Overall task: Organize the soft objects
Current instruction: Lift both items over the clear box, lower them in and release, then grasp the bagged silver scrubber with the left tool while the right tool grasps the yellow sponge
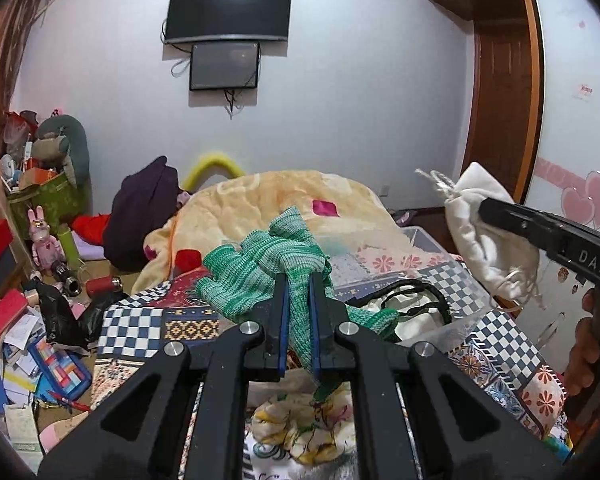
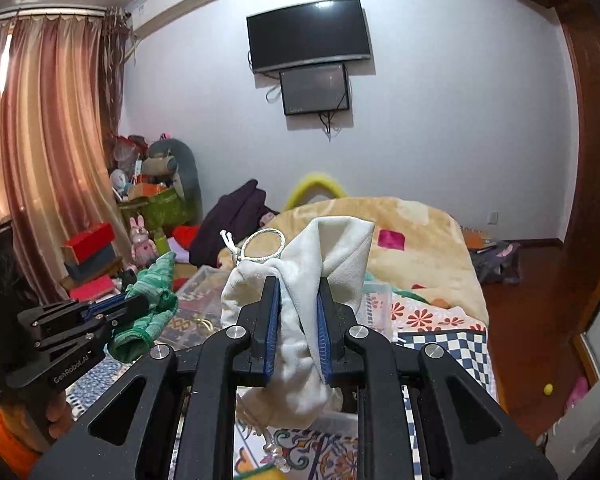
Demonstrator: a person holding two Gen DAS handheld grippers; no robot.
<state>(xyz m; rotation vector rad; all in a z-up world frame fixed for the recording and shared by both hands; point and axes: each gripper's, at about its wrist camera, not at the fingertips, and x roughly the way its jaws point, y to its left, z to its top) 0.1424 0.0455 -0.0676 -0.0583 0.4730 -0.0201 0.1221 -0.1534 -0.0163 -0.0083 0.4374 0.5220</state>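
Observation:
My left gripper [image 1: 299, 280] is shut on a green knitted cloth [image 1: 260, 268] and holds it up over the bed; it also shows at the left of the right wrist view [image 2: 140, 304], with the green cloth [image 2: 152, 304] hanging from it. My right gripper [image 2: 298, 284] is shut on a white drawstring pouch [image 2: 320, 256] with a cord loop, held in the air. In the left wrist view the right gripper [image 1: 488, 210] comes in from the right with the white pouch [image 1: 488, 232].
A clear plastic storage box [image 1: 428, 248] sits on the patterned bedspread [image 1: 132, 328] below both grippers, holding a pale bag with black cord. A yellow blanket [image 1: 268, 200] is heaped behind. The floor at left is cluttered with boxes, toys and papers [image 1: 32, 320].

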